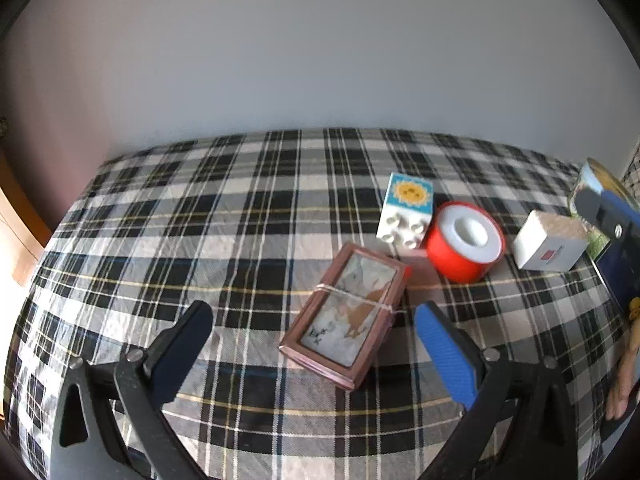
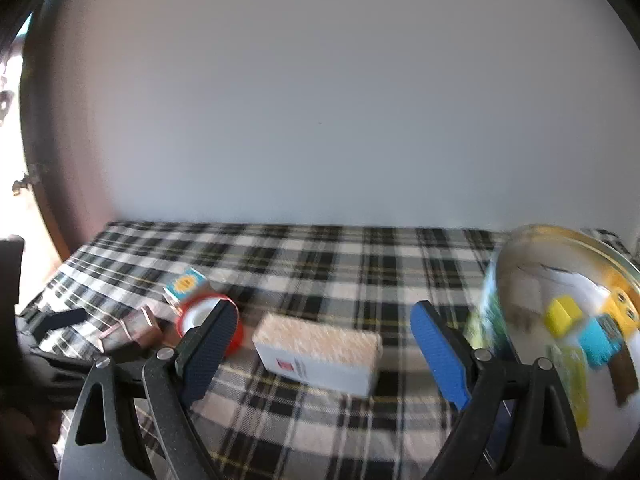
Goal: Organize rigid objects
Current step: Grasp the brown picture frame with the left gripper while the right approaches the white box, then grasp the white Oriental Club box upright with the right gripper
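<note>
Left hand-held gripper (image 1: 314, 334) gapes over pink case (image 1: 346, 314); right hand-held gripper (image 2: 322, 330) gapes, alone showing tin's blocks (image 2: 564, 314)

Left cloth half (image 1: 200, 216) open; pink case (image 1: 346, 314), red spool (image 1: 464, 242) (touching toy block (image 1: 406, 210)) crowd right.

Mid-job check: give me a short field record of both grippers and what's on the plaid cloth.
surface: plaid cloth
left gripper: open, framing the pink framed box
right gripper: open, framing the white box
also on cloth: sun-print block, red tape roll
tin: at right, holding yellow and blue pieces
held: nothing
</note>
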{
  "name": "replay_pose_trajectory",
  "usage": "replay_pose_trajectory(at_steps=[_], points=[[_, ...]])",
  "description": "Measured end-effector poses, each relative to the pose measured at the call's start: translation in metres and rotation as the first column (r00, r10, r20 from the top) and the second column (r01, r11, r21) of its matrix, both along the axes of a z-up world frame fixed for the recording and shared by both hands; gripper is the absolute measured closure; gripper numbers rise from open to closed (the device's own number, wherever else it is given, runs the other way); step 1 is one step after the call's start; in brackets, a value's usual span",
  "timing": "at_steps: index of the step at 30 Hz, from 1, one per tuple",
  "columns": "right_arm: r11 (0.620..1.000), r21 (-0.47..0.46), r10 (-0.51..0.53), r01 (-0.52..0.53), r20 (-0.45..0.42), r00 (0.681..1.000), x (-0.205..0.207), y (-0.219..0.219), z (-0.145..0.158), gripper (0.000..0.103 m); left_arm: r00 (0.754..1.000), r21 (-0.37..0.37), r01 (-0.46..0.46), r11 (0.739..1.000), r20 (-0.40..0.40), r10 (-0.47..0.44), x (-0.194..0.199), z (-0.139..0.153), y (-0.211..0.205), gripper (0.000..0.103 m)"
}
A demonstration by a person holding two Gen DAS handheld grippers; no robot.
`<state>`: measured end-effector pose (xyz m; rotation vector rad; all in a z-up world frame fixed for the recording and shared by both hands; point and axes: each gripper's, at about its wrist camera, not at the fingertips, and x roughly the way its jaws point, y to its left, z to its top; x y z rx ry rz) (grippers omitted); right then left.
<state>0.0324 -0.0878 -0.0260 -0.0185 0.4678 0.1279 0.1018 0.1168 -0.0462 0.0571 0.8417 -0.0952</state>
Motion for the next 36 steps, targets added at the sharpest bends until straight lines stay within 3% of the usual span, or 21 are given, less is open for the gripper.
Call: replay_pose_trajectory(at_steps=[6,9,12,13,18,22,25,27,30,32,36], points=[[0.990,-0.083,0.111,-0.113,-0.022,0.994,0.018,0.010,-0.002,0.013,0.997,-0.094,-0.036,0.995,-0.072,0.029,0.013,-0.010,0.017,0.007],[0.974,-0.157,0.157,-0.162,-0.048,0.986,0.021,0.012,-0.006,0.013,0.998,-0.080,-0.029,0.996,-0.064,0.024,0.014,-0.009,0.014,0.015],[0.951,-0.256,0.157,-0.175,-0.087,0.984,0.028,0.014,-0.013,0.013,0.999,-0.074,0.015,0.997,-0.049,-0.019,0.010,-0.006,0.003,0.036],[0.949,-0.255,0.162,-0.183,-0.102,0.982,0.030,0.013,-0.015,0.013,0.999,-0.078,0.029,0.997,-0.043,-0.033,0.010,-0.005,0.001,0.049],[0.953,-0.191,0.208,-0.235,-0.153,0.966,0.029,0.000,-0.015,0.013,0.998,-0.086,0.035,0.996,-0.041,-0.038,0.009,-0.004,-0.001,0.051],[0.943,-0.174,0.248,-0.284,-0.203,0.947,0.024,0.007,-0.015,0.035,0.999,-0.091,0.029,0.995,-0.041,-0.033,0.006,-0.005,0.006,0.051],[0.928,-0.213,0.258,-0.305,-0.223,0.940,0.015,0.013,-0.019,0.035,0.999,-0.089,0.026,0.996,-0.041,-0.030,0.005,-0.004,0.004,0.051],[0.905,-0.181,0.320,-0.385,-0.306,0.896,0.010,0.016,-0.025,0.033,0.999,-0.090,0.027,0.996,-0.041,-0.031,0.007,-0.005,0.006,0.051],[0.875,-0.099,0.424,-0.474,-0.316,0.849,-0.008,0.017,-0.015,0.034,0.999,-0.085,0.028,0.996,-0.041,-0.031,0.006,-0.004,0.005,0.051],[0.885,-0.101,0.414,-0.454,-0.274,0.868,-0.016,0.015,-0.007,0.033,0.999,-0.086,0.028,0.996,-0.041,-0.031,0.006,-0.004,0.005,0.050],[0.908,-0.200,0.327,-0.368,-0.211,0.921,-0.019,0.013,-0.008,0.029,0.999,-0.086,0.028,0.996,-0.041,-0.032,0.006,-0.004,0.006,0.050]])
